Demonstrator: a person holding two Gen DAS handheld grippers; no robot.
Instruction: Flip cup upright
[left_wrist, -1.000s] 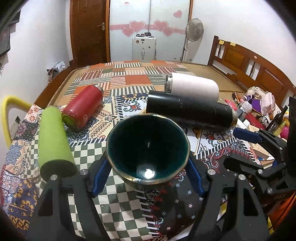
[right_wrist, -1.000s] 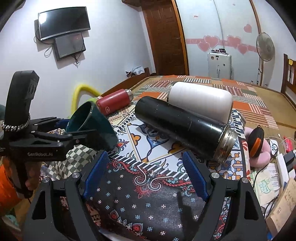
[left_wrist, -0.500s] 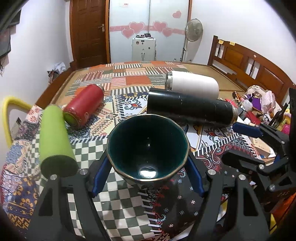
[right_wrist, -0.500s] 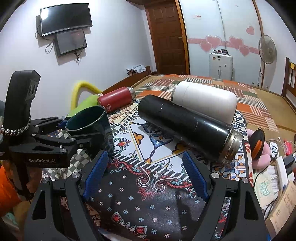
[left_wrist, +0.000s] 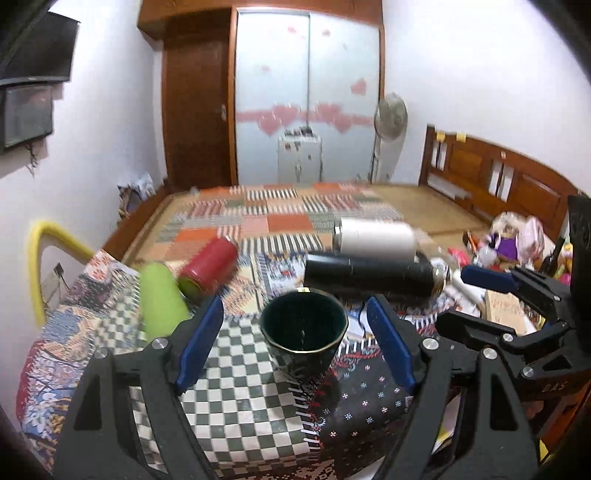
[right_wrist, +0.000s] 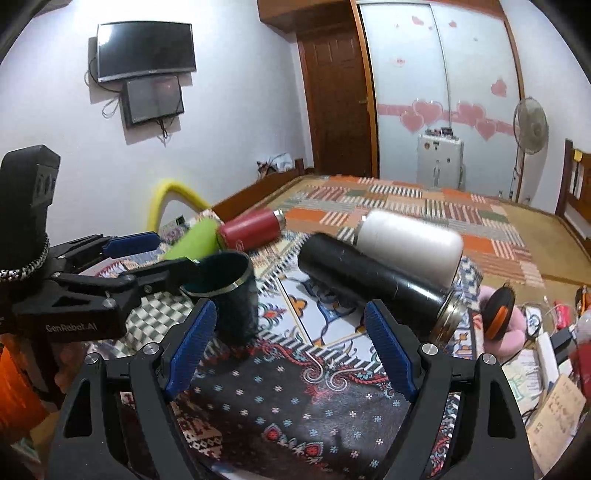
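- A green bottle (left_wrist: 160, 301) lies on its side at the left of the patterned cloth (left_wrist: 243, 373), with a red bottle (left_wrist: 210, 267) lying just beside it.
- The left gripper (left_wrist: 295, 341) is spread wide and holds nothing; its blue pads (left_wrist: 199, 341) stand clear of the cup on both sides.
- The dark green cup (left_wrist: 304, 332) stands upright, mouth up, on the cloth between those pads, touching neither.
- Behind the cup lies a black flask (left_wrist: 373, 275), with a white bottle (left_wrist: 375, 240) beside it, farther back.
- The right gripper (right_wrist: 290, 349) is also wide open and empty, over the dark flowered cloth right of the cup.
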